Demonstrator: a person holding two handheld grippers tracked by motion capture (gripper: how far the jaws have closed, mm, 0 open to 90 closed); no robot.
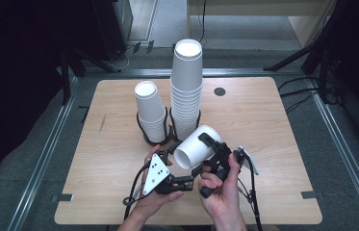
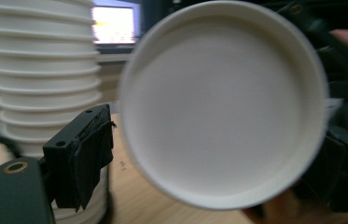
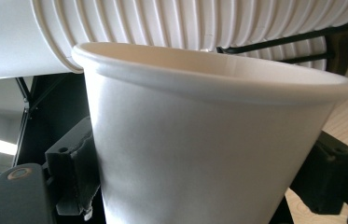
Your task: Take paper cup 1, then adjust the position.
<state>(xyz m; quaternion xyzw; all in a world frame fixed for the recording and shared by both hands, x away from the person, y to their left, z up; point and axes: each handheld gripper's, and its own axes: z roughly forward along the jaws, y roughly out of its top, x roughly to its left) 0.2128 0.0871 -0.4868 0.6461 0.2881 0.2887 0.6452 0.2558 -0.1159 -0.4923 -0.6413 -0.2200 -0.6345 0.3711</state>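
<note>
White paper cup (image 1: 197, 146) at centre frame, clamped sideways in the right gripper (image 1: 214, 153) — left gripper (image 1: 163, 155) just beside its mouth, jaws apart and off it — grip steady, avoid crushing.

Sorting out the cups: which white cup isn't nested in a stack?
The single cup clamped in the right gripper, tipped on its side above the table; all others sit upright in the short stack and tall stack.
</note>
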